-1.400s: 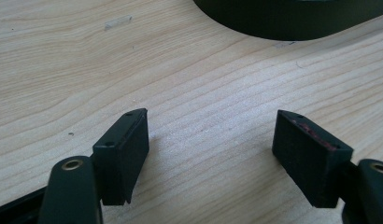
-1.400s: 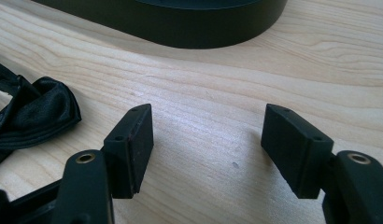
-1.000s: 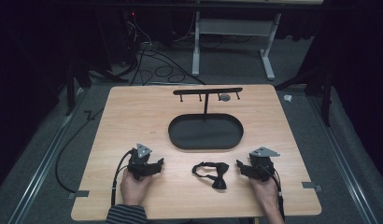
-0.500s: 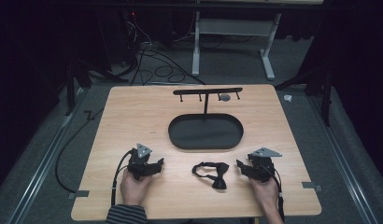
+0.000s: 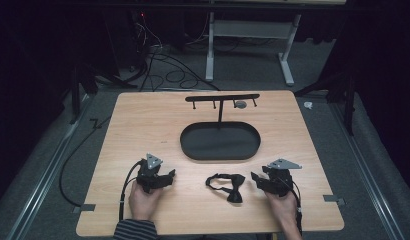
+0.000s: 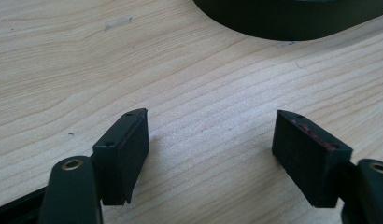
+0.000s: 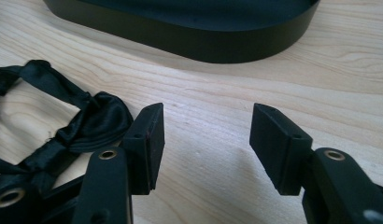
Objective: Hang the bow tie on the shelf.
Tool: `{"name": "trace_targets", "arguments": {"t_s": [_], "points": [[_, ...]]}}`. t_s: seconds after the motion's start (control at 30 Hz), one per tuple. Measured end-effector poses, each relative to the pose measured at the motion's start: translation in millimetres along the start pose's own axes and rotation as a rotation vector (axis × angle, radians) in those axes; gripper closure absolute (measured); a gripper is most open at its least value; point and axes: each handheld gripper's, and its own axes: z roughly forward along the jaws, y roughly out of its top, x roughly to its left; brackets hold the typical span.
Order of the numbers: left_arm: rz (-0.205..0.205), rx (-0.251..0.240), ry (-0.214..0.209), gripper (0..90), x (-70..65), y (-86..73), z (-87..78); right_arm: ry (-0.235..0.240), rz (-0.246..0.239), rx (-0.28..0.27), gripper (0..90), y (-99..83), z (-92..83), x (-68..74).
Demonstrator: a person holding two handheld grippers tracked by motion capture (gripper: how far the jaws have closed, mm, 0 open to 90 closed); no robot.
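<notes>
The black bow tie (image 5: 227, 186) lies flat on the wooden table (image 5: 143, 125), between the 2 grippers and in front of the oval black tray (image 5: 220, 142). Its long axis runs diagonally, the strap loop toward the left gripper (image 5: 169, 176) and the knot toward the person. The right gripper (image 7: 206, 140) is just beside the tie; its jaws have just been closing, with nothing between them. The left jaws are wide apart over bare wood. In the right gripper view, the strap is cut off at the left edge.
</notes>
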Motion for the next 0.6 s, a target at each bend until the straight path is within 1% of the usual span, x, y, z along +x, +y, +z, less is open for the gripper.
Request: {"name": "trace_targets", "arguments": {"t_s": [0.1, 0.13, 0.17, 0.33, 0.6], "points": [[0.000, 0.000, 0.000, 27.8, 0.0, 0.0, 0.0, 0.013, -0.001, 0.000, 47.5, 0.7, -1.6, 2.5], [0.000, 0.000, 0.000, 27.8, 0.0, 0.0, 0.0, 0.015, -0.002, 0.001, 48.4, 0.9, -2.0, 3.1], [0.000, 0.000, 0.000, 27.8, 0.0, 0.0, 0.0, 0.023, -0.007, -0.002, 51.1, 1.4, -2.9, 3.8], [0.000, 0.000, 0.000, 27.8, 0.0, 0.0, 0.0, 0.034, -0.006, -0.004, 52.3, 2.9, -5.0, 6.0], [0.000, 0.000, 0.000, 27.7, 0.0, 0.0, 0.0, 0.060, -0.020, -0.012, 52.5, 6.7, -8.3, 11.3]]}}
